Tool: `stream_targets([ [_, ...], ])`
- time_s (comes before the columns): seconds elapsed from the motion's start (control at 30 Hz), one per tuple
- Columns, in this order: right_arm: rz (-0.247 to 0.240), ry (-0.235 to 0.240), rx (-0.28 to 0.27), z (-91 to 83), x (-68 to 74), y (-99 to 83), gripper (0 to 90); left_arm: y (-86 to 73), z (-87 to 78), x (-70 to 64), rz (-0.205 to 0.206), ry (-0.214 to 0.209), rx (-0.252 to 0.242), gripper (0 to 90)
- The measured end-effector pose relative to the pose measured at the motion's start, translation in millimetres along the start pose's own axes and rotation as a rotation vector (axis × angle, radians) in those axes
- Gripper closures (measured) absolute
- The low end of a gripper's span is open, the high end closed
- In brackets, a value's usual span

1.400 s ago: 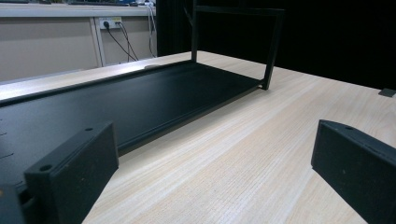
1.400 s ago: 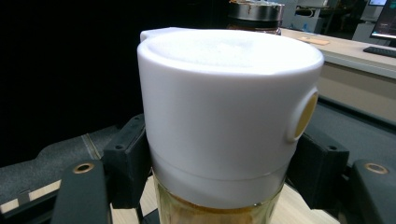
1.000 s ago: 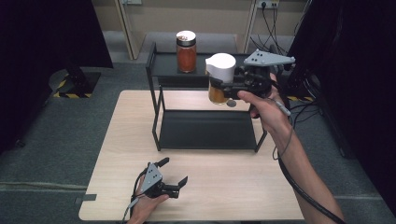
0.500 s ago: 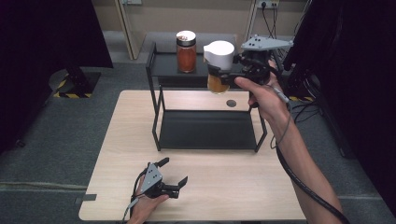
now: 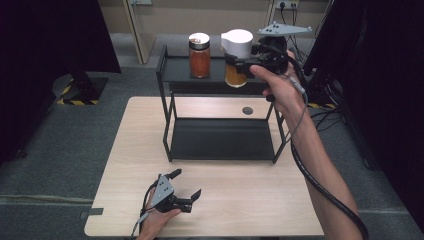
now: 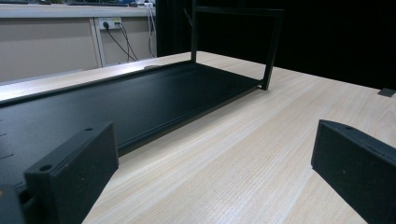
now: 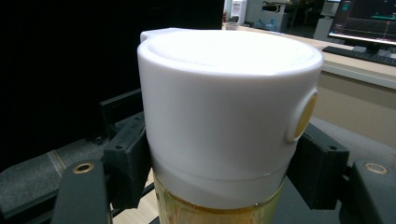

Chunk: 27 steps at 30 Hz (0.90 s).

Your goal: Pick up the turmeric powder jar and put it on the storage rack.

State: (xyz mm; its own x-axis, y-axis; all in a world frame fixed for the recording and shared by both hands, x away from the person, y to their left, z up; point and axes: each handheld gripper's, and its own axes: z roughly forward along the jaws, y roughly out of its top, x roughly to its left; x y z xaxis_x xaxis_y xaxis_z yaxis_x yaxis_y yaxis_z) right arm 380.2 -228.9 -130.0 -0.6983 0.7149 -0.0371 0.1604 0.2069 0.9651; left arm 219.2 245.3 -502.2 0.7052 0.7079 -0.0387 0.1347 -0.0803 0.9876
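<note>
Right tool (image 5: 239,64) grips the upright jar (image 5: 236,56) just above the rack's (image 5: 172,70) top shelf, right of the red jar (image 5: 199,55); left tool (image 5: 186,188) rests open on the worktop (image 5: 250,200).

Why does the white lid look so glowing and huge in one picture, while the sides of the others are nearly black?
In the right gripper view the white-lidded jar sits right at the lens, held by the right claw, so its lid looks overexposed and the background soft. In the high view dark curtains swallow light; the table is evenly lit. In the left gripper view the rack shelf shows faint sheen.
</note>
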Motion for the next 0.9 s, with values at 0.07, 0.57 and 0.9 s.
stream_targets([
  [0.07,0.004,-0.013,0.001,3.8,-1.2,0.9,31.1,0.1,-0.2,-0.2,0.002,0.000,-0.001,0.3],
  [0.57,0.024,-0.083,0.010,29.5,-5.2,2.3,31.0,0.2,-0.5,-0.5,0.002,-0.001,-0.003,0.3],
  [0.9,0.037,-0.113,0.006,46.7,-6.0,-4.2,31.0,0.1,-0.5,-0.6,0.003,-0.005,-0.006,0.3],
])
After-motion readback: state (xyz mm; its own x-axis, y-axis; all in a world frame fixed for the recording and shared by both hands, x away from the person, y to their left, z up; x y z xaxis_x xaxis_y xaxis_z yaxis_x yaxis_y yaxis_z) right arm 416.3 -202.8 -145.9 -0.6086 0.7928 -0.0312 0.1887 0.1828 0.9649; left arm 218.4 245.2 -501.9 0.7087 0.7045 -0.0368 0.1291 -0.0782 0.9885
